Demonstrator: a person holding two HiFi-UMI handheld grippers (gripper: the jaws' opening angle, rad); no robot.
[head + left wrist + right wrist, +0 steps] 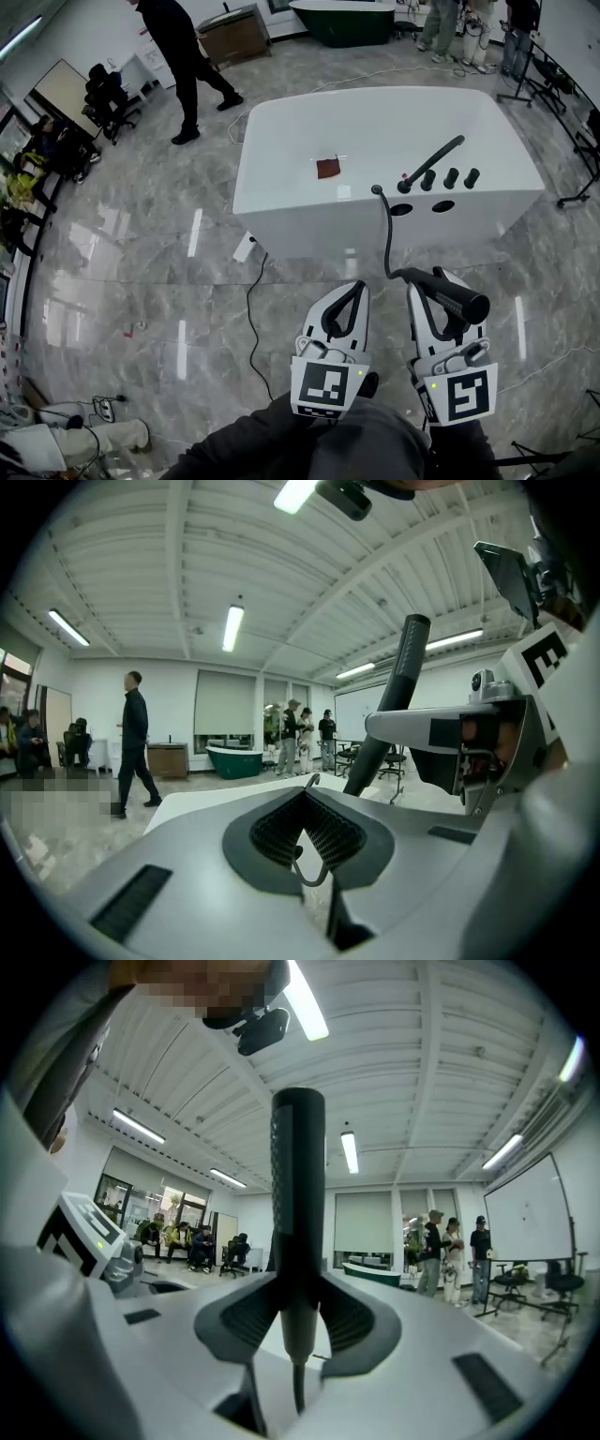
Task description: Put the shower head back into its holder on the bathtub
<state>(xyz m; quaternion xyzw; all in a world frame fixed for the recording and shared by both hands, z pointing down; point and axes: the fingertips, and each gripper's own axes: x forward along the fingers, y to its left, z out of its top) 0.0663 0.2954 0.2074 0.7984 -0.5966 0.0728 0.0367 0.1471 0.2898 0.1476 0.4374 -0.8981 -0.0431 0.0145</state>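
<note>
**Shower head clamped in the right jaws, well short of the tub**

The right gripper (298,1321) is clamping its jaws on the black shower head (298,1204). The handle is standing upright between the pads, its lower end and the hose (386,234) hanging below them. Gripping low on the handle is leaving the long upper part free, which looks suited to guiding it into a socket.

The left gripper (352,289) is riding just beside the right one, its jaws meeting at the tips and gripping nothing; the hose is merely showing beyond the gap. It is probably waiting to steady the hose.

The person is standing back from the white bathtub (309,202), so the shower head is hanging over the floor, well apart from the rim. The hose is trailing from it up to that rim, near the black fittings (433,161) and two dark openings, one of which is probably the holder.
</note>
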